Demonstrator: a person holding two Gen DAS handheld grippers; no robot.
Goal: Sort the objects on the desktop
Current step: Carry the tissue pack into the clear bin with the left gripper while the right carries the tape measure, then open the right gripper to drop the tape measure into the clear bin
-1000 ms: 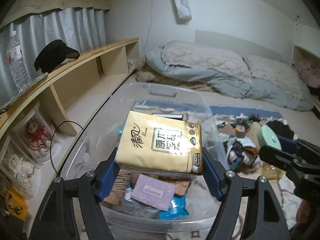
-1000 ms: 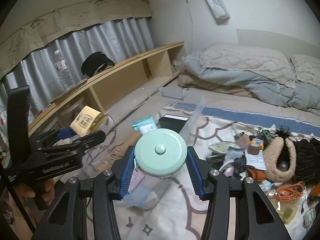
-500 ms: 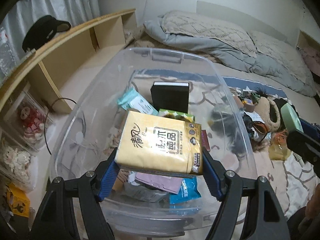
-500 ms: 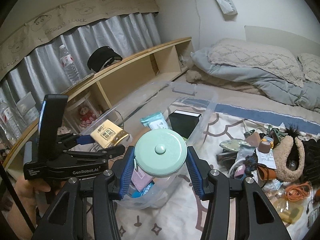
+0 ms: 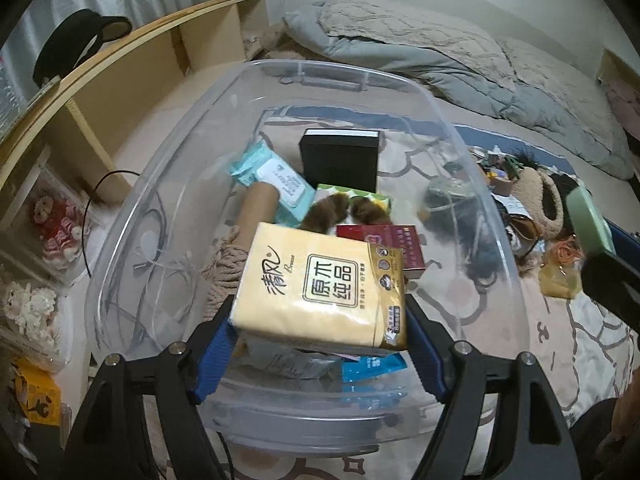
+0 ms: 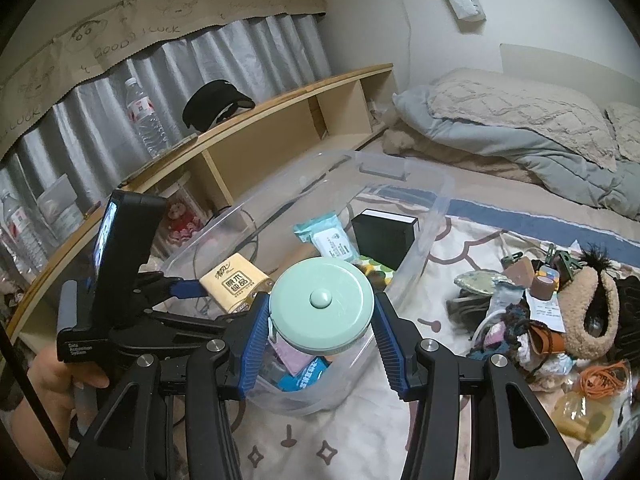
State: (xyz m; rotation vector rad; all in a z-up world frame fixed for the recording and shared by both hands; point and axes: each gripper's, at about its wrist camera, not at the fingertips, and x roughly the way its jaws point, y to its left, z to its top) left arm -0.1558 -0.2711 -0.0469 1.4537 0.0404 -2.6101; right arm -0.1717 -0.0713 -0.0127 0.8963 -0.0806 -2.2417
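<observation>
A yellow tissue pack [image 5: 320,284] sits between the blue pads of my left gripper [image 5: 318,332], low over a clear plastic bin [image 5: 304,68]. The jaws are opening, and both pads still touch the pack's sides. Inside the bin lie a black box [image 5: 340,160], a wet-wipe pack [image 5: 276,180], a cardboard tube, a red box and small packets. My right gripper [image 6: 322,320] is shut on a jar with a mint-green lid [image 6: 322,300], held over the bin's near corner [image 6: 400,168]. The right wrist view also shows the tissue pack [image 6: 234,282] in the left gripper.
A wooden shelf [image 6: 280,96] runs along the left, with a black cap [image 6: 216,104] and a water bottle [image 6: 144,120] on top. Bedding [image 6: 520,120] lies behind. A pile with a fuzzy slipper [image 6: 588,312] and orange cord [image 6: 604,376] sits to the right. A hand [image 6: 52,376] holds the left gripper.
The left gripper has tipped down and sunk toward the bin's contents with the tissue pack. The right gripper has carried the jar closer to the bin.
</observation>
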